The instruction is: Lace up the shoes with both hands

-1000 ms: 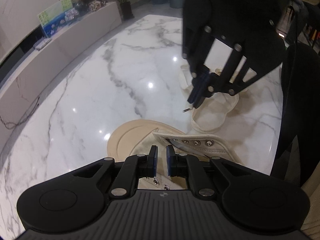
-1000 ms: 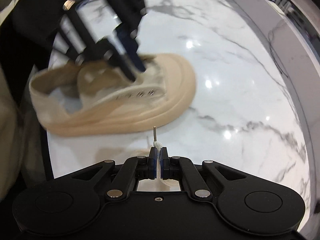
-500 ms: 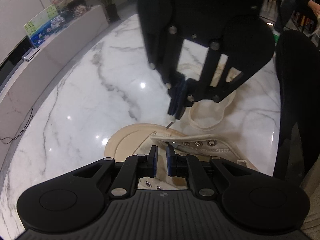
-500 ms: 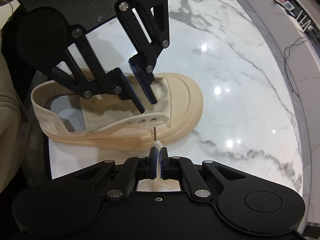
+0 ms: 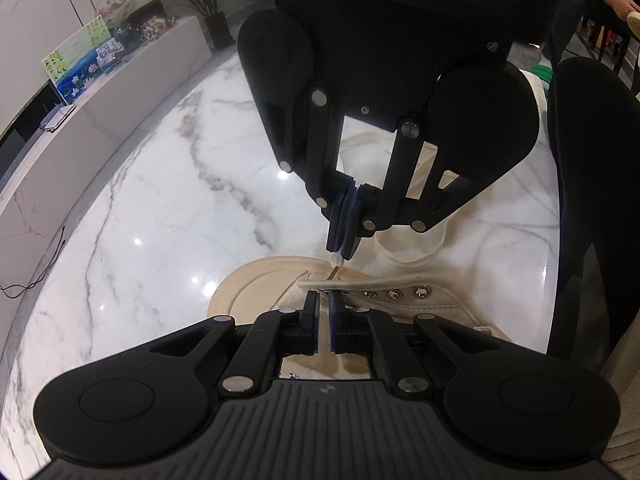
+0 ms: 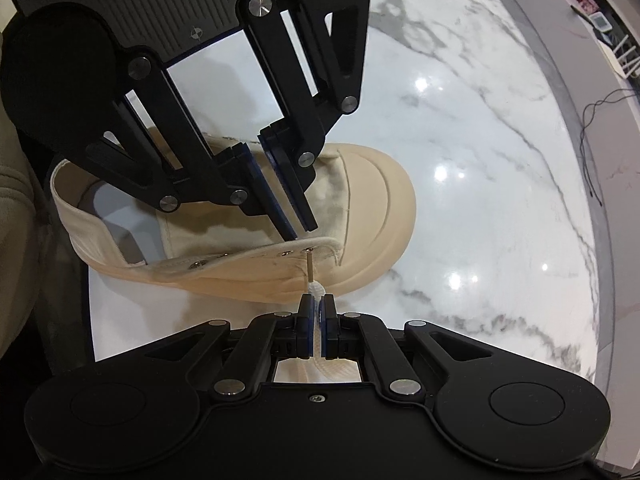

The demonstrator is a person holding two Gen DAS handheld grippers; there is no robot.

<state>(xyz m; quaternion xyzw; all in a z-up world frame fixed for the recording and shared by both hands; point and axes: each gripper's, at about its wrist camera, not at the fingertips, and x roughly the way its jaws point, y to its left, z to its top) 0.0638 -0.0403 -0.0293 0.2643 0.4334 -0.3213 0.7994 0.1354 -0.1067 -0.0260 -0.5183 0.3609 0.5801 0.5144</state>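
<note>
- the cream canvas shoe (image 6: 240,264) lies on the white marble desk (image 6: 460,128), its smooth rubber toe cap (image 6: 384,216) pointing right in the right wrist view.
- a row of metal eyelets (image 6: 284,253) runs along its near edge, all unlaced.
- the right claw (image 6: 317,312) is clamped on the white lace (image 6: 316,292); the lace's stiff tip (image 6: 309,266) stands at the frontmost eyelet, though whether it has entered is hard to tell.
- the left claw (image 5: 324,316) hangs over the tongue, its jaws slightly parted and gripping nothing.
- a second shoe (image 5: 416,200) lies farther back.
</note>
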